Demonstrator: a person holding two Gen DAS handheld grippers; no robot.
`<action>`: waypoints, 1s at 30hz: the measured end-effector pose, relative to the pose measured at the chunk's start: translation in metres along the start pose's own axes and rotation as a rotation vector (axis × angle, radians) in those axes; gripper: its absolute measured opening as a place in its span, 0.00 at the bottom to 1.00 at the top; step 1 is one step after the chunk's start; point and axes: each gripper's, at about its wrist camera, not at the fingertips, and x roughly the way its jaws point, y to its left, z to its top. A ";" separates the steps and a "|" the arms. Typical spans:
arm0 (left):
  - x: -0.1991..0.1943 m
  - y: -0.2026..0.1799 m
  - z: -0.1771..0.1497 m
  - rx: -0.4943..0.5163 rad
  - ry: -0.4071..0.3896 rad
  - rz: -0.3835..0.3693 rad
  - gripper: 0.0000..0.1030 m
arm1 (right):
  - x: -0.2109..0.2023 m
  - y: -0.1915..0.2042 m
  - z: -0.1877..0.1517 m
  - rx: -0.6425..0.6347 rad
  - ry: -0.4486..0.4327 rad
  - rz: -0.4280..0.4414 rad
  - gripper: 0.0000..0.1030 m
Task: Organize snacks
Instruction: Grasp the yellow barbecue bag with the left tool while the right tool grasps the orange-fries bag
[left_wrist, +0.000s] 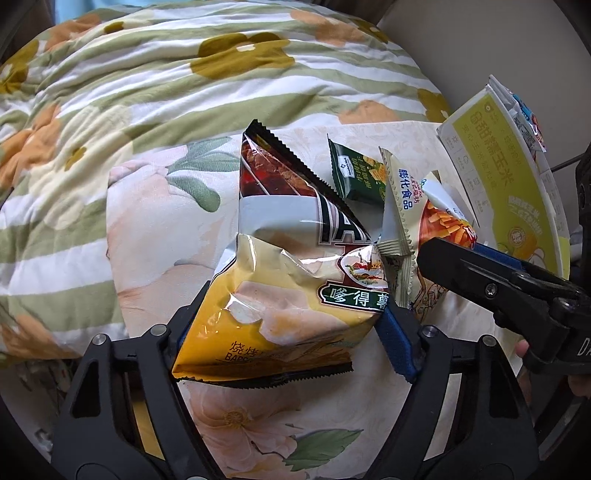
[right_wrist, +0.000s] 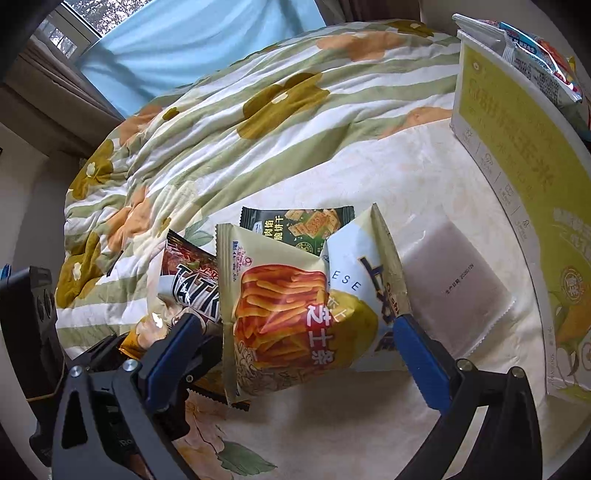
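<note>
A chip bag (left_wrist: 295, 295), dark red at its far end and yellow at its near end, lies buckled between the blue pads of my left gripper (left_wrist: 291, 328), which is shut on its two sides. The same bag (right_wrist: 192, 284) shows at the left of the right wrist view. My right gripper (right_wrist: 299, 318) holds a pale cheese-stick bag (right_wrist: 295, 306), folded into a V with a pad at each side edge. That cheese-stick bag (left_wrist: 443, 221) stands beside the chip bag, with one finger (left_wrist: 461, 269) of the right gripper against it.
A dark green cracker packet (right_wrist: 306, 225) lies just behind both bags on the floral sheet (right_wrist: 369, 166). At the right stands a yellow-green box (right_wrist: 517, 184) with packets (right_wrist: 546, 62) inside, and a flat silver packet (right_wrist: 454, 284) lies beside it. A striped floral quilt (left_wrist: 184, 74) is heaped behind.
</note>
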 end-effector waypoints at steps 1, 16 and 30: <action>0.000 0.001 -0.002 0.000 -0.001 -0.002 0.75 | 0.002 0.001 -0.001 -0.004 0.004 -0.007 1.00; -0.014 0.016 -0.013 0.010 -0.019 0.047 0.72 | 0.034 0.012 0.002 -0.084 0.081 -0.046 1.00; -0.020 0.010 -0.014 0.007 -0.045 0.055 0.61 | 0.020 0.013 0.001 -0.124 0.028 -0.012 0.59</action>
